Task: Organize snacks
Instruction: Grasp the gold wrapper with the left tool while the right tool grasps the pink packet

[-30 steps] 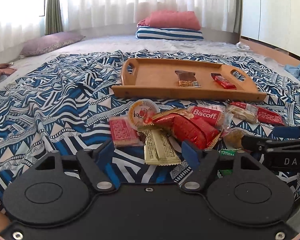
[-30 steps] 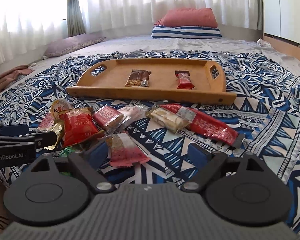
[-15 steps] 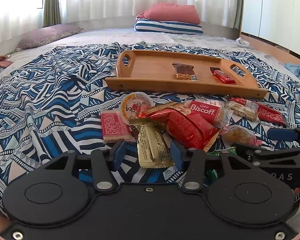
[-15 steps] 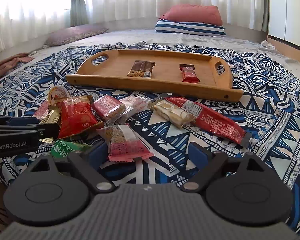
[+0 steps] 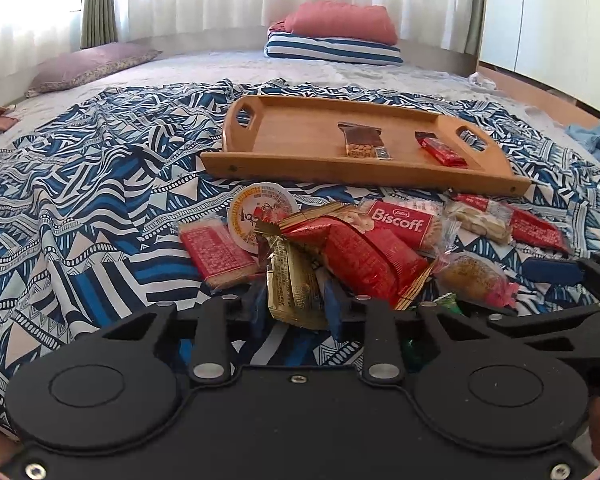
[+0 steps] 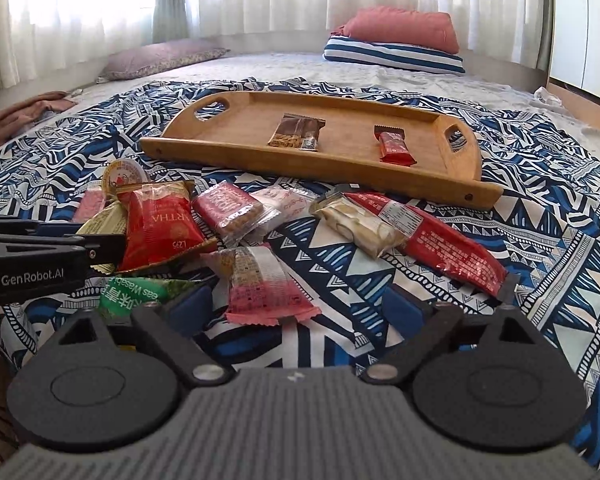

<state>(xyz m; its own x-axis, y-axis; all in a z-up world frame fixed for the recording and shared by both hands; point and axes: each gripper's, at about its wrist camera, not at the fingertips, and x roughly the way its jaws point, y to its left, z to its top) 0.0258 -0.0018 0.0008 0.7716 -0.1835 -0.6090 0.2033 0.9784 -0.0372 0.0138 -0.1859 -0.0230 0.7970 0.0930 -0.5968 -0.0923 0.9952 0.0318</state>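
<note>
Your left gripper (image 5: 296,300) has just been closing its jaws, and now they stand narrow, with the blue pads pressing on both sides of a gold snack packet (image 5: 294,280) at the near edge of the pile. This packet lies partly under a big red bag (image 5: 364,256), and a round foil-lid cup (image 5: 260,210) and a flat red wafer packet (image 5: 216,252) are just to its left on the patterned blue bedspread (image 5: 80,208). Further to the right in the pile you see a Biscoff packet (image 5: 400,220) and a long red bar (image 6: 440,240). Your right gripper (image 6: 300,308) has its jaws wide apart and holds nothing; a pink-ended packet (image 6: 260,284) lies on the bedspread between the two fingers, and I cannot tell if the pads touch it. Behind the pile stands the wooden tray (image 6: 260,152), which carries a brown nut bar (image 6: 296,132) in the middle and a small red bar (image 6: 394,146) near its right handle.
</note>
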